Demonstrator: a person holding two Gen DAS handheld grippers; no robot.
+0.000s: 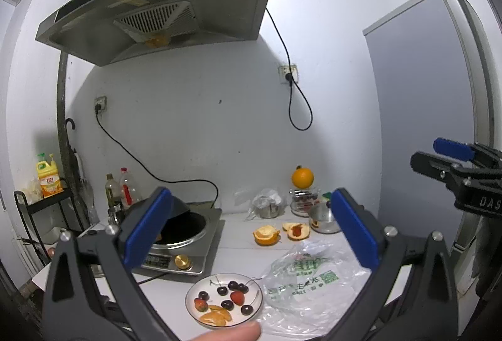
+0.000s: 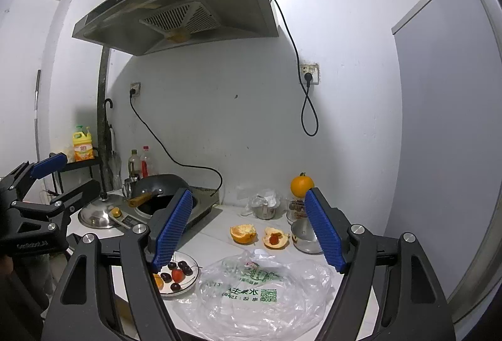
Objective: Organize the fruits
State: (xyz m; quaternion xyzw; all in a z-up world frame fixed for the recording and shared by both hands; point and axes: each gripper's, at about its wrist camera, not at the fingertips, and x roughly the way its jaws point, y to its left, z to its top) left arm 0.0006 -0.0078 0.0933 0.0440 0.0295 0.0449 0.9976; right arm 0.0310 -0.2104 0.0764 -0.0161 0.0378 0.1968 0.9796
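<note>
A white plate (image 1: pixel 192 294) near the counter's front edge holds cherries, two strawberries (image 1: pixel 237 297) and orange segments (image 1: pixel 216 316). It also shows in the right wrist view (image 2: pixel 192 282). Two orange peel cups (image 1: pixel 266 235) lie further back, one holding a strawberry (image 1: pixel 296 230). A whole orange (image 1: pixel 302 178) rests on a jar at the back. My left gripper (image 1: pixel 248 231) is open and empty, held above the plate. My right gripper (image 2: pixel 251 231) is open and empty above the plastic bag (image 2: pixel 260 294). Each gripper shows at the edge of the other's view.
A clear plastic bag (image 1: pixel 313 281) lies right of the plate. An induction cooker with a black wok (image 2: pixel 160 190) stands at left, with a steel lid (image 2: pixel 97 212) beside it. A small steel pot (image 1: pixel 323 217), a cup, bottles and a fridge (image 1: pixel 423 121) stand around.
</note>
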